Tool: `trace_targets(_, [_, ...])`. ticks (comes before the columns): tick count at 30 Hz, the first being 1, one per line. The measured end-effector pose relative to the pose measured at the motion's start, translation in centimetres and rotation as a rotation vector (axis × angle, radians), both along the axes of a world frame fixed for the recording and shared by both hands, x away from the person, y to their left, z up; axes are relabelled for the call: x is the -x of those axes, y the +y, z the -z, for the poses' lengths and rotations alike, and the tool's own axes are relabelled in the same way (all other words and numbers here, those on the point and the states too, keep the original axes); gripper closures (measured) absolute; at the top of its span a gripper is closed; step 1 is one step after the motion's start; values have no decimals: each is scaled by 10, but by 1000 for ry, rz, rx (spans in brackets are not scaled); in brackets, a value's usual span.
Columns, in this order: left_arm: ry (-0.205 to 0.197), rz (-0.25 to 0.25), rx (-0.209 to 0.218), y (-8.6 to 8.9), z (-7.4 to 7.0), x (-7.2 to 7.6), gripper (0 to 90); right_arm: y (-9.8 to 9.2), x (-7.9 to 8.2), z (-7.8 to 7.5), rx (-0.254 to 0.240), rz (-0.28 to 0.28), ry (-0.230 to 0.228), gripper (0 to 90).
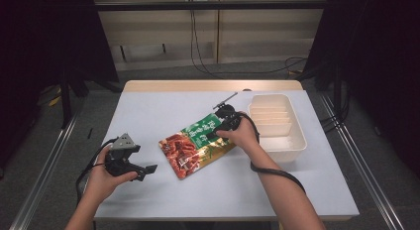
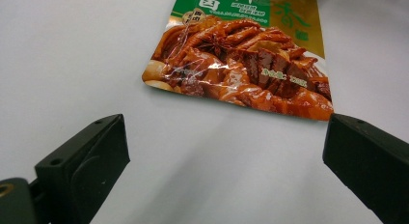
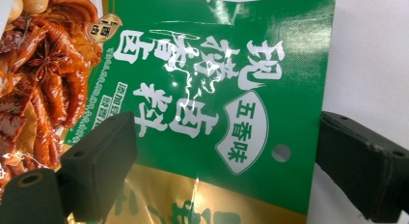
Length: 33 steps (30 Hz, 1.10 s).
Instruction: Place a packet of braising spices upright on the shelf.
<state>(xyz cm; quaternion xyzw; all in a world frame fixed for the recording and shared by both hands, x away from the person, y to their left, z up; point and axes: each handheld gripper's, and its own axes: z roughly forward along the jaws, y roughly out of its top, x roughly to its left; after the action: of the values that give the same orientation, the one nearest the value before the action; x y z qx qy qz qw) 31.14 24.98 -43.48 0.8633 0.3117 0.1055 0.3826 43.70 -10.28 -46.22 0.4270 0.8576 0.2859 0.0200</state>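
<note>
High view: we note the food pouch lying flat mid-table, long axis running 7 to 1 o'clock, our right gripper over its green 1 o'clock end with jaws apart, left gripper also agape, farther off at 8 o'clock.

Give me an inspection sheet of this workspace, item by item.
Surface: white table, bare round the things.
Job's things: food pouch lying flat mid-table; cream tray at its right, looks empty.
Clutter: nothing seen.
Grippers: left gripper open, short of the pouch's edge; right gripper open over the pouch's green end.
Cables: black cable trails from the right gripper; more on the floor beyond.
Surroundings: dark curtains, rails on both sides.
</note>
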Motion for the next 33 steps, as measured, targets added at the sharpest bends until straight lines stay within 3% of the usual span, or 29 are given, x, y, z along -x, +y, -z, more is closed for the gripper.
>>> trace_targets(8, [-2, 11, 0, -3, 1, 1, 21, -2, 3, -8, -8, -11, -5, 145])
trace_targets(9, [-5, 10, -18, -3, 0, 1, 21, -1, 4, -10, -21, -9, -7, 160])
trace_targets(15, [-12, 16, -6, -3, -1, 1, 22, -2, 6, -17, -31, -17, -14, 239])
trace_targets(16, [-7, 13, -22, -3, -2, 1, 21, -1, 7, -19, -27, -25, -15, 279])
trace_targets(21, [-10, 16, -29, -4, -2, 2, 22, 3, 9, -18, -23, -45, -8, 326])
trace_targets(23, [-6, 5, -14, -5, -1, 2, 22, 4, 9, -17, 0, -61, -22, 349])
trace_targets(25, [-7, 16, -34, -4, -2, 2, 22, 7, 9, -16, -13, -60, -20, 364])
trace_targets(28, [-11, 16, -35, -4, -2, 1, 22, 9, 8, -15, -21, -60, -14, 395])
trace_targets(29, [-9, 20, -34, -4, -1, 1, 21, 11, 6, -14, -49, -50, 12, 426])
trace_targets(30, [-8, 11, -10, -5, 0, 1, 21, 12, 6, -14, -50, -39, 31, 431])
trace_targets(33, [-10, 22, -22, -4, 0, 1, 22, 13, 4, -13, -42, -28, 43, 434])
